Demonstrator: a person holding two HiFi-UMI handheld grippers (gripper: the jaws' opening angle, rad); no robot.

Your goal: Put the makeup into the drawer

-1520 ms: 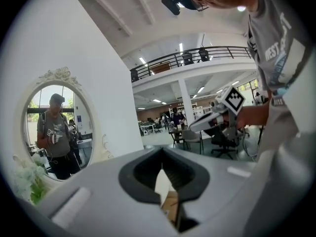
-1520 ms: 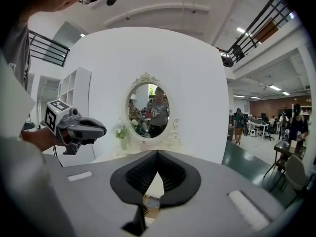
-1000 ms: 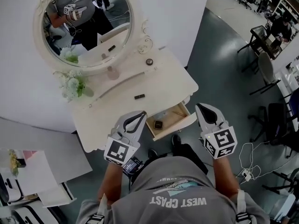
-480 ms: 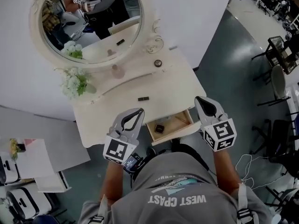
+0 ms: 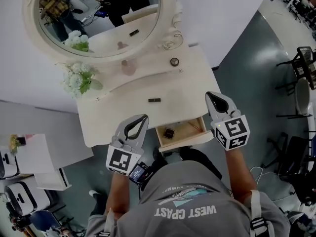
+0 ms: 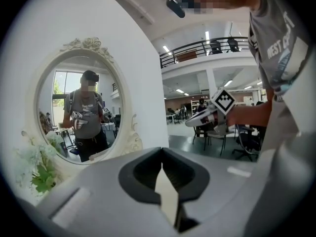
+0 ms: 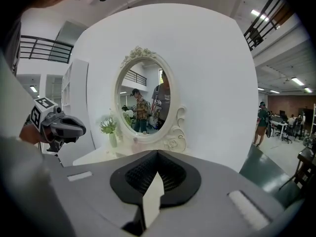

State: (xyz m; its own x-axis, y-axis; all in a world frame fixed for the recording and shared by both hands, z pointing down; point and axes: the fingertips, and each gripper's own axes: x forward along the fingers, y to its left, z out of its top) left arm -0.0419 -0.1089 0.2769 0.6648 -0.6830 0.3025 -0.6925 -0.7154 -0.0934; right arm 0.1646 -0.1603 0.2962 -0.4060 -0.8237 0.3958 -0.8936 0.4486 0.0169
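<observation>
A small dark makeup stick (image 5: 154, 100) lies on the cream dressing table (image 5: 113, 122). Further back sit a round compact (image 5: 174, 61) and a pinkish bottle (image 5: 128, 67), close to the mirror. The drawer (image 5: 197, 135) stands open at the table's front, with a small dark square case (image 5: 169, 133) and a thin stick (image 5: 192, 126) inside. My left gripper (image 5: 142, 117) (image 6: 161, 157) hovers just left of the drawer, shut and empty. My right gripper (image 5: 211, 96) (image 7: 157, 174) hovers by the drawer's right end, also shut and empty.
An oval mirror (image 5: 168, 21) in a carved frame rises at the back. A vase of white flowers (image 5: 79, 80) stands on the table's left. A white side unit (image 5: 44, 162) sits lower left, and chairs (image 5: 303, 58) stand across the grey floor to the right.
Both grippers have drifted over the table's front edge while the person shifted, so the table now sits more centred. Both pairs of jaws stayed shut. The makeup has not moved.
</observation>
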